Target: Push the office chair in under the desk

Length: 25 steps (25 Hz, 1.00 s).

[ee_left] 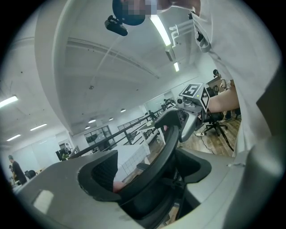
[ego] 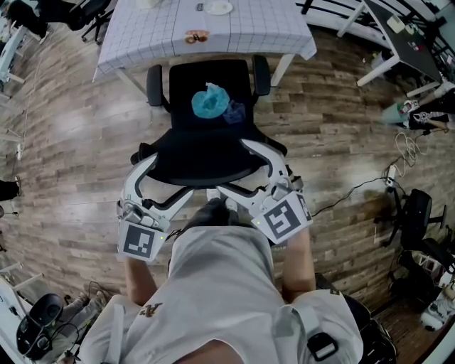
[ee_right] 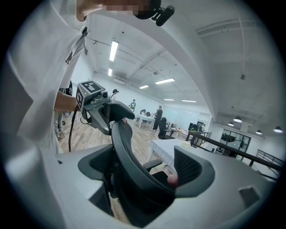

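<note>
The black office chair (ego: 206,153) faces the desk (ego: 142,35), which wears a white grid cloth; the chair's seat front lies at the desk's near edge. A teal crumpled bag (ego: 210,103) rests on the seat. My left gripper (ego: 147,169) is shut on the left end of the backrest's top rim. My right gripper (ego: 272,162) is shut on the right end. In the left gripper view the rim (ee_left: 167,147) runs between the jaws of my left gripper (ee_left: 149,172). The right gripper view shows the same rim (ee_right: 123,147) held by my right gripper (ee_right: 143,172).
Chair armrests (ego: 154,85) stand just short of the desk edge. A plate (ego: 219,7) and a small item (ego: 195,35) lie on the desk. Cables (ego: 355,188) and another chair (ego: 416,213) are at the right, white table legs (ego: 384,64) at the upper right.
</note>
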Each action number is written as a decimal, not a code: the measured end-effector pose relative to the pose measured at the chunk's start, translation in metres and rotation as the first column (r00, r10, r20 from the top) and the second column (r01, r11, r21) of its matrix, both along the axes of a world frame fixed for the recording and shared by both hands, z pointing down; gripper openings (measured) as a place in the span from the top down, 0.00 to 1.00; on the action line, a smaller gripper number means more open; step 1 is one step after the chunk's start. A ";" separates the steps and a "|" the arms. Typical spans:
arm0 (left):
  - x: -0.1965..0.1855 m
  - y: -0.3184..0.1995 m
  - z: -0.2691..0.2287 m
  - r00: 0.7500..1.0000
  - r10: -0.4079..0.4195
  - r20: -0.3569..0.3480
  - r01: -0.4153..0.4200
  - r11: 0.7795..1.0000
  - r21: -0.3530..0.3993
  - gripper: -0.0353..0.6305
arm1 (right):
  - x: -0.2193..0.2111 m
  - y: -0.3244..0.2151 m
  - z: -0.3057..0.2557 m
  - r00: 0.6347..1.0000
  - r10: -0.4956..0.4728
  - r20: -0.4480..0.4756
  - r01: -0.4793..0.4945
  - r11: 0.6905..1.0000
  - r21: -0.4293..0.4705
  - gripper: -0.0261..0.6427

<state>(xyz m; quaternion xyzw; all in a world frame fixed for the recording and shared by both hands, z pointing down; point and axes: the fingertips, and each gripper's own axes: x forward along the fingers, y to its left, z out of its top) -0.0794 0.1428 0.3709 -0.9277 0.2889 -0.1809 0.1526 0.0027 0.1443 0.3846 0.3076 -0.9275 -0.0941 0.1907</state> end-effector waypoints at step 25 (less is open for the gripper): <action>0.012 -0.091 -0.007 1.000 0.024 -0.006 -0.024 1.000 -0.008 0.35 | 0.011 -0.089 -0.002 1.000 0.008 -0.002 -0.008 1.000 -0.018 0.32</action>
